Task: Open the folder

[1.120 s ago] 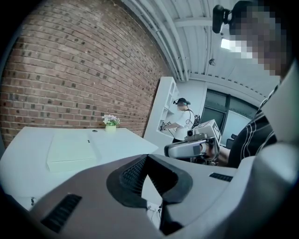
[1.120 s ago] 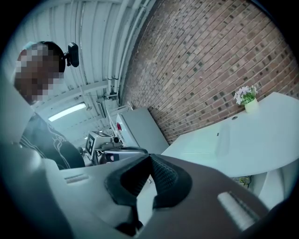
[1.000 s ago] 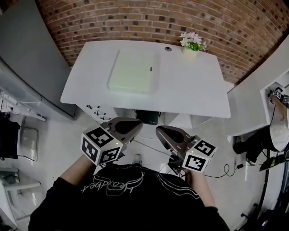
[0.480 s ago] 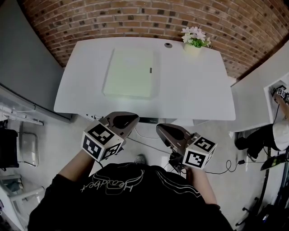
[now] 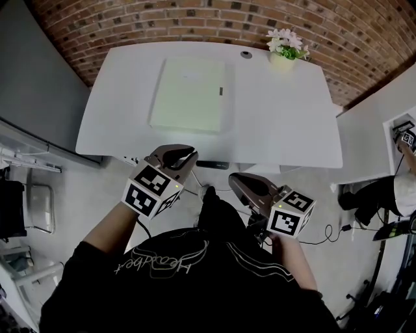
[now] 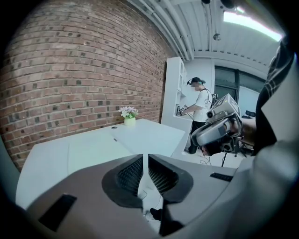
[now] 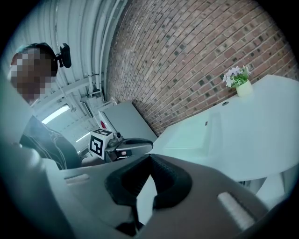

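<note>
Overhead, the head view showed a white table (image 5: 279, 117) set against a curved brick wall (image 5: 195, 19), with a grey cabinet (image 5: 39, 78) off to its left and a white counter (image 5: 367, 130) to its right. The folder (image 5: 188, 94), pale green and closed, lay flat on the left half of the table, well apart from a small pot of flowers (image 5: 286, 49) at the far right corner. Both tools were held short of the near edge, above the floor. The left gripper (image 5: 187, 155) was nearer the table, and the right gripper (image 5: 235, 182) was a little lower in the picture. Another person (image 5: 393, 192) was at the counter, with cables (image 5: 328, 237) trailing over the floor nearby.

From the left gripper view, its jaws had just been opening and stood a sliver apart (only a narrow slit), with nothing between them. Past them stretched the table top, the folder and the flowers by the wall. The right gripper hung at the right, and white shelving (image 6: 175, 88) stood behind.

From the right gripper view, the jaws met at their tips and held nothing. The left gripper showed to the left in front of the grey cabinet. The folder lay on the table beyond, untouched.
</note>
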A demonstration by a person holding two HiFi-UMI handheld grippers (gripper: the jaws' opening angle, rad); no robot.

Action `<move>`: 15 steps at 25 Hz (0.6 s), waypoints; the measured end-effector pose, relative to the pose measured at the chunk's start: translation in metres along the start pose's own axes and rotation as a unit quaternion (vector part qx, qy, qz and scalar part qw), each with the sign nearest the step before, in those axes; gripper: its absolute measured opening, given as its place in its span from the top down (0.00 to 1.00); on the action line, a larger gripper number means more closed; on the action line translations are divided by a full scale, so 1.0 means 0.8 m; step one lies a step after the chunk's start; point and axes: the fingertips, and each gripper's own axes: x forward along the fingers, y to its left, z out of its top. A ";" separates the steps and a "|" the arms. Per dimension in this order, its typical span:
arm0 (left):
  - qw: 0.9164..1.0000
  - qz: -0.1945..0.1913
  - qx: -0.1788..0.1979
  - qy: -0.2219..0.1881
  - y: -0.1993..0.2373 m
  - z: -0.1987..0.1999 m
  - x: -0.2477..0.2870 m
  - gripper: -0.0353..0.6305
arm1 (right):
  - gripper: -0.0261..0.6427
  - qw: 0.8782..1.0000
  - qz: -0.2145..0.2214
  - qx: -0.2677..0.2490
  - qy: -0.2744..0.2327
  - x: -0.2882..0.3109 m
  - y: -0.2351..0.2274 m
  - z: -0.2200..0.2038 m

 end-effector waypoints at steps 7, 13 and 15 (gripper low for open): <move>0.998 0.040 0.042 0.037 0.035 -0.005 0.026 0.85 | 0.96 1.000 -0.002 0.023 0.004 0.014 -0.024 0.007; 0.986 0.067 0.126 0.090 0.060 -0.019 0.065 0.80 | 0.96 0.999 0.000 0.051 0.009 0.026 -0.051 0.013; 0.975 0.082 0.173 0.109 0.070 -0.025 0.076 0.79 | 0.96 0.998 -0.002 0.060 0.010 0.030 -0.063 0.015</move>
